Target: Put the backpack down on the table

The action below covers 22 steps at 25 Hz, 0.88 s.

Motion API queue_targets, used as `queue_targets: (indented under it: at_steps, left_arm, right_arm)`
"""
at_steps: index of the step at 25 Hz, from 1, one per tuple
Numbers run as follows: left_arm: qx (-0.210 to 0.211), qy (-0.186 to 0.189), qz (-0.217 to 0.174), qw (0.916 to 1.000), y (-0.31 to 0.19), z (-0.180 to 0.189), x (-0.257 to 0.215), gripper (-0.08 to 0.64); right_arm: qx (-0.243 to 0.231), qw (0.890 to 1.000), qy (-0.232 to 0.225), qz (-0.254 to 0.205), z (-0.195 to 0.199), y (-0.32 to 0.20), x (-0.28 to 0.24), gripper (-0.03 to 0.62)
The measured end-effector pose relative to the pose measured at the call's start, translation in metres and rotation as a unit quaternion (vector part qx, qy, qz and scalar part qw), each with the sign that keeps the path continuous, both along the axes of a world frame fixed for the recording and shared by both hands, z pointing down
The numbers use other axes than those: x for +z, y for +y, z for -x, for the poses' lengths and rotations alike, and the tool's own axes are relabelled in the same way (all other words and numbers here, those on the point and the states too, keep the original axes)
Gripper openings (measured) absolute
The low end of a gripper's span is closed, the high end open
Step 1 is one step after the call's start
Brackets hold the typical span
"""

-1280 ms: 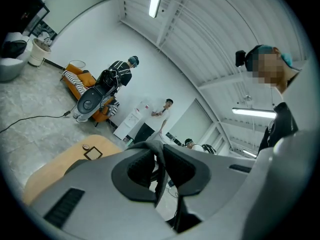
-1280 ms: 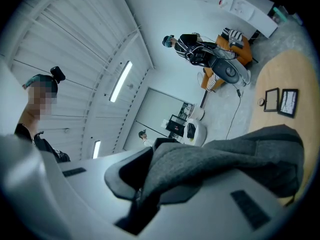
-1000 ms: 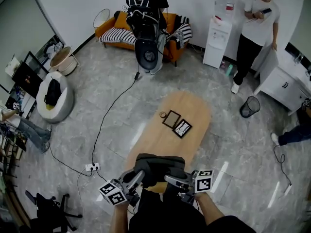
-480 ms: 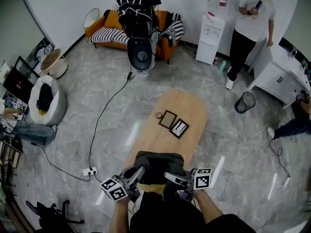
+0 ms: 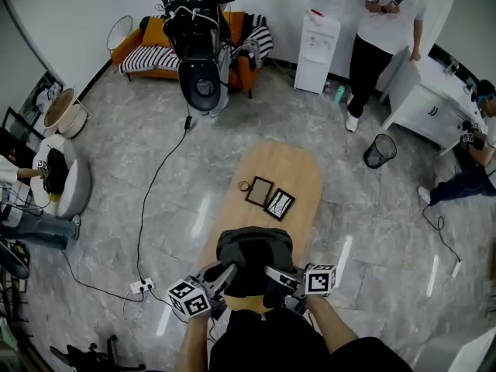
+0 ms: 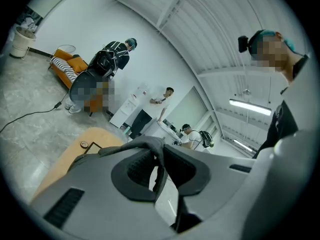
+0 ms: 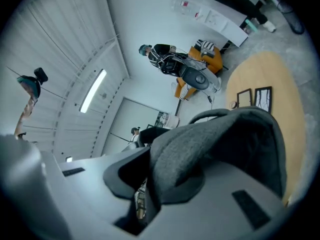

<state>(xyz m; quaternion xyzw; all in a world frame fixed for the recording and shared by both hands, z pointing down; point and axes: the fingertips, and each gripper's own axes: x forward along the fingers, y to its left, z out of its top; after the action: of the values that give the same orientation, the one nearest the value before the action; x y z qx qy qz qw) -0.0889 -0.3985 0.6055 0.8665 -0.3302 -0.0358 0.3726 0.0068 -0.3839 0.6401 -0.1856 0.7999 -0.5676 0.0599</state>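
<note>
A dark grey backpack (image 5: 254,256) hangs between both grippers over the near end of the oval wooden table (image 5: 288,169). My left gripper (image 5: 225,272) is shut on a thin grey strap of the backpack (image 6: 142,144), which runs between its jaws (image 6: 159,173). My right gripper (image 5: 273,273) has a thick fold of the backpack's fabric (image 7: 225,139) between its jaws, which are opening slightly while still pressing the cloth (image 7: 149,184). The backpack's underside is hidden, so I cannot tell whether it touches the table.
Two dark picture frames (image 5: 260,191) (image 5: 280,204) and a small ring (image 5: 243,186) lie mid-table beyond the backpack. A cable (image 5: 151,200) and power strip (image 5: 140,287) lie on the floor at left. A bin (image 5: 379,151) and a standing person (image 5: 380,29) are at the far right.
Both grippers have sunk with the backpack and carried it a little further over the table's near end. The head view has shifted, so the room slid leftward.
</note>
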Motion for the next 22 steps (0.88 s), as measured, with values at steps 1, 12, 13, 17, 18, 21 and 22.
queue_targets:
  at_steps: [1, 12, 13, 17, 18, 21, 22]
  left_arm:
    - [0.005, -0.003, 0.004, 1.0000, -0.003, -0.001, 0.005, 0.061]
    - [0.053, -0.039, 0.049, 0.9966, -0.011, -0.007, 0.058, 0.061]
    - [0.054, -0.037, 0.055, 0.9963, -0.011, -0.007, 0.061, 0.061]
    - [0.062, -0.031, 0.073, 0.9949, -0.011, -0.010, 0.077, 0.061]
    - [0.066, -0.034, 0.077, 0.9942, -0.010, -0.011, 0.081, 0.061]
    - [0.078, -0.056, 0.096, 0.9907, -0.004, -0.011, 0.100, 0.061]
    - [0.080, -0.065, 0.106, 0.9890, -0.002, -0.011, 0.108, 0.061]
  right_arm:
    - [0.001, 1.000, 0.010, 0.005, 0.001, -0.003, 0.007, 0.060]
    - [0.009, 0.988, 0.134, 0.071, -0.015, 0.000, 0.086, 0.147]
    - [0.016, 0.987, 0.140, 0.081, -0.019, 0.003, 0.095, 0.147]
    - [0.044, 0.981, 0.151, 0.114, -0.033, 0.010, 0.117, 0.137]
    - [0.045, 0.980, 0.155, 0.114, -0.033, 0.009, 0.119, 0.129]
    - [0.060, 0.977, 0.172, 0.109, -0.034, 0.001, 0.122, 0.130]
    - [0.066, 0.976, 0.175, 0.109, -0.033, -0.003, 0.123, 0.134]
